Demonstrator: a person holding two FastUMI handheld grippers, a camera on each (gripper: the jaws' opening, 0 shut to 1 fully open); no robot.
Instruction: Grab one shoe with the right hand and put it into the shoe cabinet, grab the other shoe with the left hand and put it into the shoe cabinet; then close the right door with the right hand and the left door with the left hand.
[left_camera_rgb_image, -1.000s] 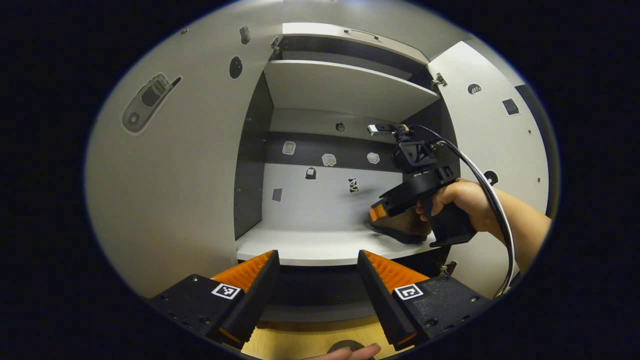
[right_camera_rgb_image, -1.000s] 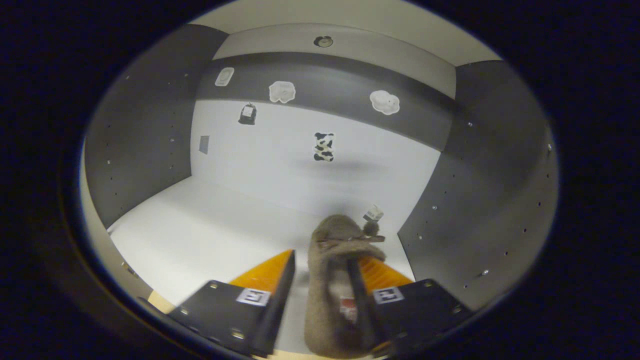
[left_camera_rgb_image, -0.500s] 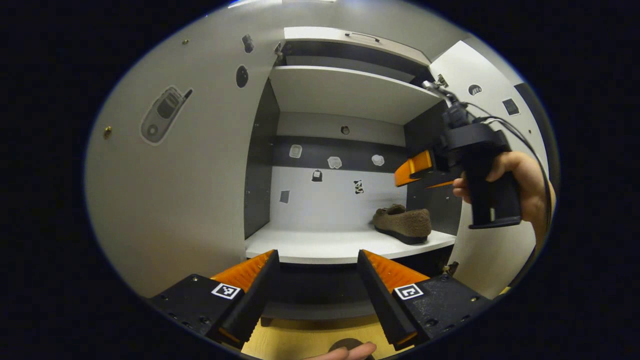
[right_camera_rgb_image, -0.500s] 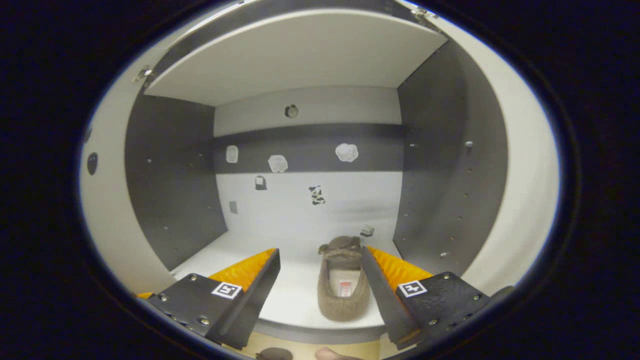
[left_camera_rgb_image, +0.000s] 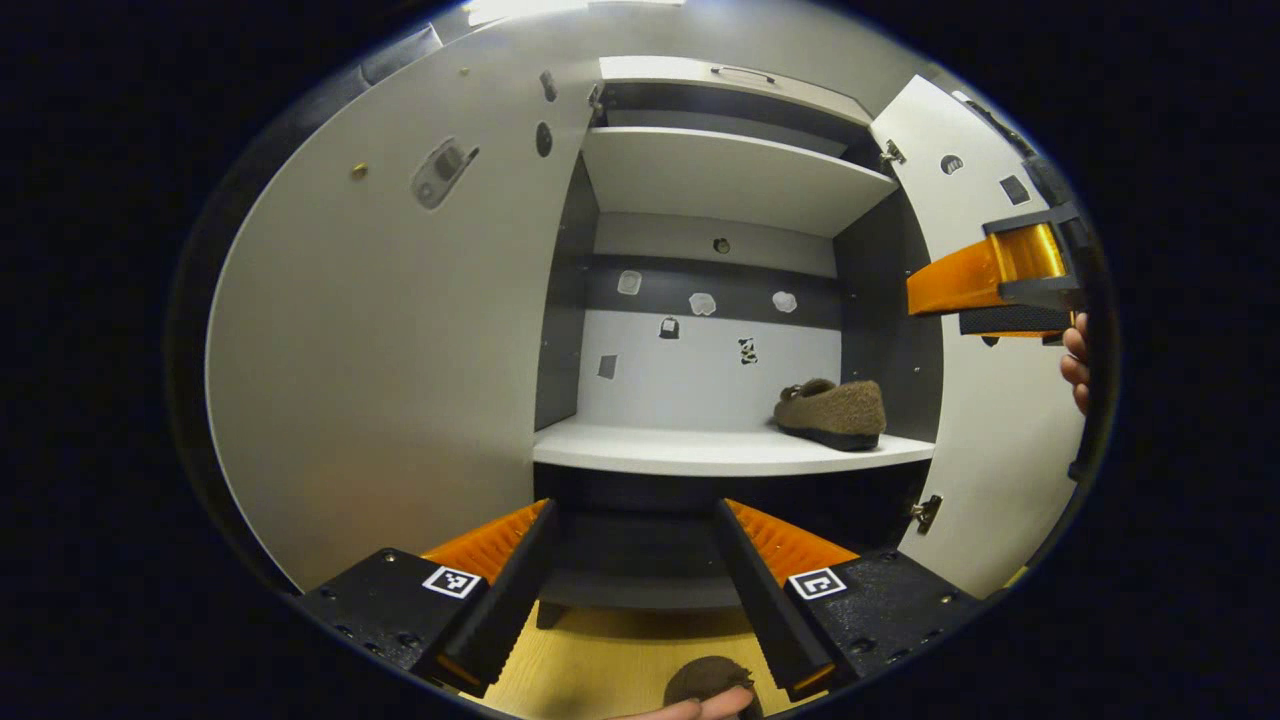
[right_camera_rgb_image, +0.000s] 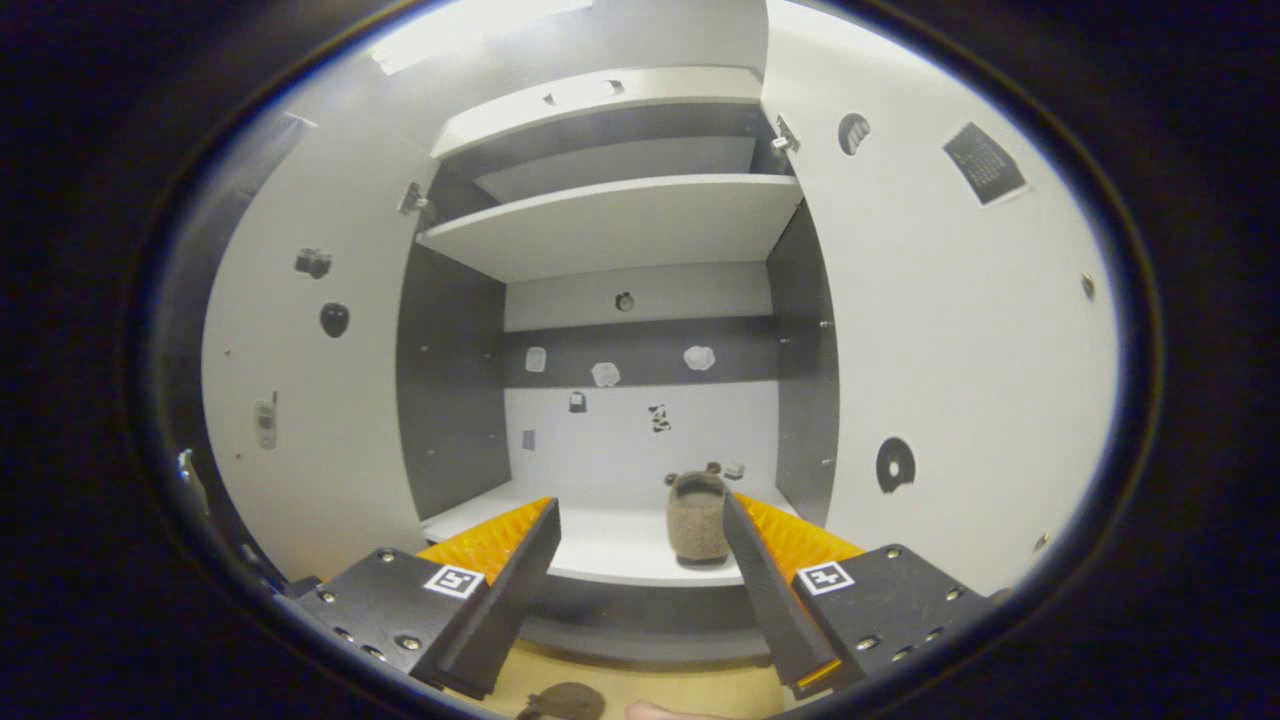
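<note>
A brown fuzzy shoe (left_camera_rgb_image: 832, 412) (right_camera_rgb_image: 697, 515) rests on the right end of the cabinet's lower shelf (left_camera_rgb_image: 700, 452) (right_camera_rgb_image: 610, 545), toe toward the back. The other brown shoe (left_camera_rgb_image: 712, 685) (right_camera_rgb_image: 565, 700) lies on the wooden floor below, at the views' bottom edge. My left gripper (left_camera_rgb_image: 634, 505) is open and holds nothing, in front of the cabinet. My right gripper (right_camera_rgb_image: 641, 500) is open too, outside the cabinet and well back from the shelved shoe. In the left gripper view the right gripper (left_camera_rgb_image: 985, 300) hangs by the right door.
Both cabinet doors stand open: the left door (left_camera_rgb_image: 400, 350) (right_camera_rgb_image: 300, 400) and the right door (left_camera_rgb_image: 990, 440) (right_camera_rgb_image: 950, 350). An upper shelf (left_camera_rgb_image: 730, 175) (right_camera_rgb_image: 620, 225) spans the cabinet. Stickers dot the back wall. A fingertip (left_camera_rgb_image: 700, 708) shows beside the floor shoe.
My right gripper let go of the shoe on the shelf and drew back out of the cabinet, up to the right. The left gripper view has backed off slightly.
</note>
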